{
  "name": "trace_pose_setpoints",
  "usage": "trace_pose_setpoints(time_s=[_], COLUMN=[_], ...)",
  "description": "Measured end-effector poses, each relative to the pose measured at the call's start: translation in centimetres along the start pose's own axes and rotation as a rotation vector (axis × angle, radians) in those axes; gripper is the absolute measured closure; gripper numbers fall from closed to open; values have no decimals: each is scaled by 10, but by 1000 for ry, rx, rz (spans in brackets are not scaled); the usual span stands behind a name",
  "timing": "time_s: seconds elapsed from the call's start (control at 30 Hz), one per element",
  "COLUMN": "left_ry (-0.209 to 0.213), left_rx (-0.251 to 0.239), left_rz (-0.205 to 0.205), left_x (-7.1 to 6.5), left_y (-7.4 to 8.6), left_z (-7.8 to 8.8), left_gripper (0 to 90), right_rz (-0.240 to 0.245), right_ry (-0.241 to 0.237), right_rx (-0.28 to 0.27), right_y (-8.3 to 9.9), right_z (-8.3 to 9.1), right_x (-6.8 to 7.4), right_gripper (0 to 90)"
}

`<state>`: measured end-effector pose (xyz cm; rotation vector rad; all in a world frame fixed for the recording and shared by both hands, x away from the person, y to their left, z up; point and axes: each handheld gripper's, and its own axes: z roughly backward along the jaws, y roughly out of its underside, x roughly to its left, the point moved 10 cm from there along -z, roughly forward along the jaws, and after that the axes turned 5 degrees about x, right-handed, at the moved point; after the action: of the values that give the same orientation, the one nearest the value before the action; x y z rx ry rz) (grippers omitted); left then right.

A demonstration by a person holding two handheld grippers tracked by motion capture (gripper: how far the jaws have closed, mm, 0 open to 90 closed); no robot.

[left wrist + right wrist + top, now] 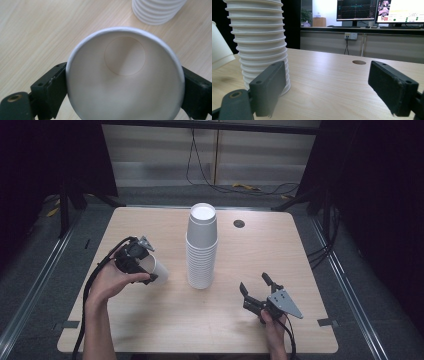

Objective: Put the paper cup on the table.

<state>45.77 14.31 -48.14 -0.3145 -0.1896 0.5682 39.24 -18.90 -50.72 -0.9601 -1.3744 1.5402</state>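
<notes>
black jaws at the bottom of the left gripper view press on both sides of a white paper cup (125, 77), its open mouth facing the camera and its round base visible deep inside. in the high view this cup (159, 270) sits left of centre in the frame, lying tilted in the left gripper (142, 267), clamped across its wall. a tall stack (201, 247) of upside-down cups stands at the centre of the table (150, 320), just right of the held cup and apart from it. at lower right, the right gripper (255, 287) holds nothing, its jaws spread wide, near the stack's foot; in its own view the stack (259, 45) rises at upper left. likely risks: the thin wall could buckle under the squeeze, the tilted cup could slip, or a swing right could knock the stack over.
</notes>
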Motion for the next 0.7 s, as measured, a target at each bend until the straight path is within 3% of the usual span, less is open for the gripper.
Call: trace_pose_setpoints(time_s=[0.17, 0.43, 0.7], left_ry=[27, 36, 25], left_rx=[39, 106, 184], left_rz=[-15, -49, -63], left_x=[4, 12, 19], left_y=[-3, -9, -14], left_z=[-5, -6, -20], left_gripper=[97, 96, 93], right_rz=[-2, 0, 1], right_ry=[-1, -2, -3], right_rx=[1, 0, 0], right_y=[0, 0, 0], right_z=[0, 0, 0], right_x=[0, 0, 0], right_gripper=[148, 150, 151])
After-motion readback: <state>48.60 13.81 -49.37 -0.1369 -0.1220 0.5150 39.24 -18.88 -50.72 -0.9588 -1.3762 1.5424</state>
